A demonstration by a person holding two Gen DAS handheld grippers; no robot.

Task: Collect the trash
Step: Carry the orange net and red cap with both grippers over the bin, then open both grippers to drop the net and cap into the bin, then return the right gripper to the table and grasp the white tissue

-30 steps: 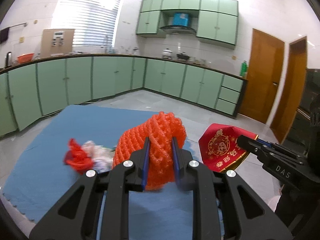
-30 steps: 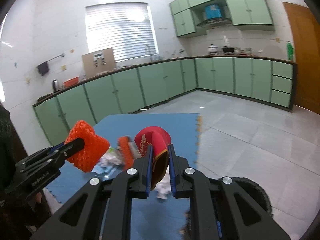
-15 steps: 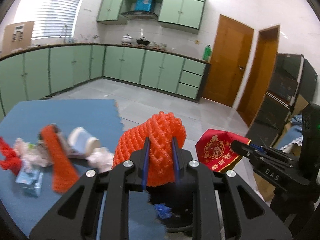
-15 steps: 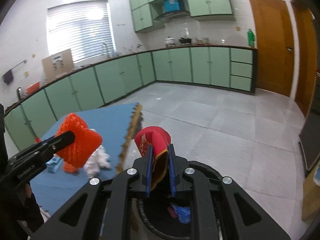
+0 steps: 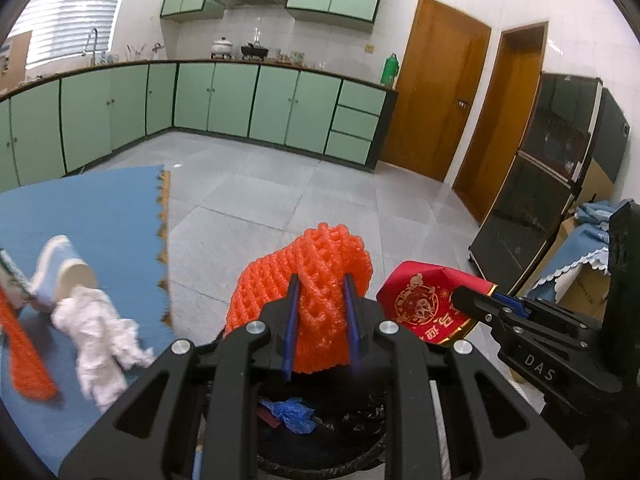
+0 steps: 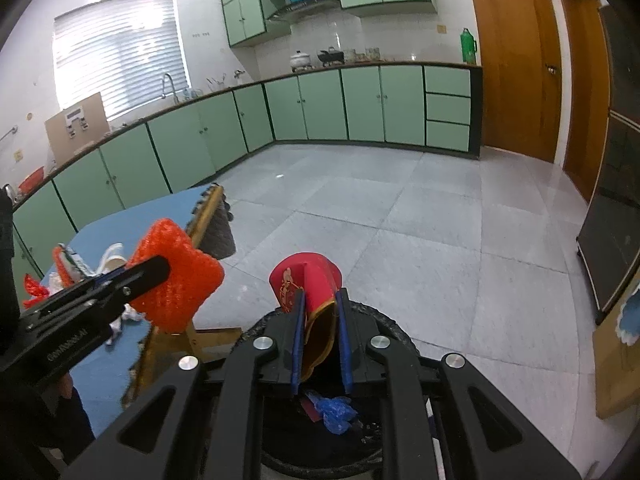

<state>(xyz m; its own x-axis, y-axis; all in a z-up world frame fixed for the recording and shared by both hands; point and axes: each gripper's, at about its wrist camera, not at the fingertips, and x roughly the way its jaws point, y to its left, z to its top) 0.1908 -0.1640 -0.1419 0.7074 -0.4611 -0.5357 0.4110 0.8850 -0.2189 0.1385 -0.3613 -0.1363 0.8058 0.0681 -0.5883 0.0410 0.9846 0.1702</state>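
The orange foam fruit net (image 5: 308, 280), a bulging mesh sleeve, is pinched between the blue pads of the left gripper (image 5: 320, 320), whose jaws are drawn in narrow on it so that the mesh swells out above and to both sides. It hangs directly above the black round trash bin (image 5: 320, 456), which stands on the grey tiled floor (image 5: 280, 208) just off the corner of the blue foam-covered table (image 5: 80, 208). Beside the net, also above the bin's rim, the red paper wrapper with gold print and a gold edge (image 6: 308, 292) is clamped by the right gripper (image 6: 320, 336), its jaws likewise close together with the folded paper standing up between the pads (the gold lining shows on the inner side). Down inside the bin lie a crumpled blue plastic scrap (image 6: 334, 410) and a small dark red piece that is too dim to tell further. Back from the bin, on the table, more litter is spread out: a crumpled white tissue (image 5: 102, 344) nearest the bin, a blue and white paper cup on its side (image 5: 60, 268) just behind it, and a second strip of orange foam net (image 5: 24, 364) farther along, blurred at the frame's edge. Beyond the bin run pale green kitchen cabinets (image 5: 248, 104) and two brown wooden doors (image 5: 444, 100).
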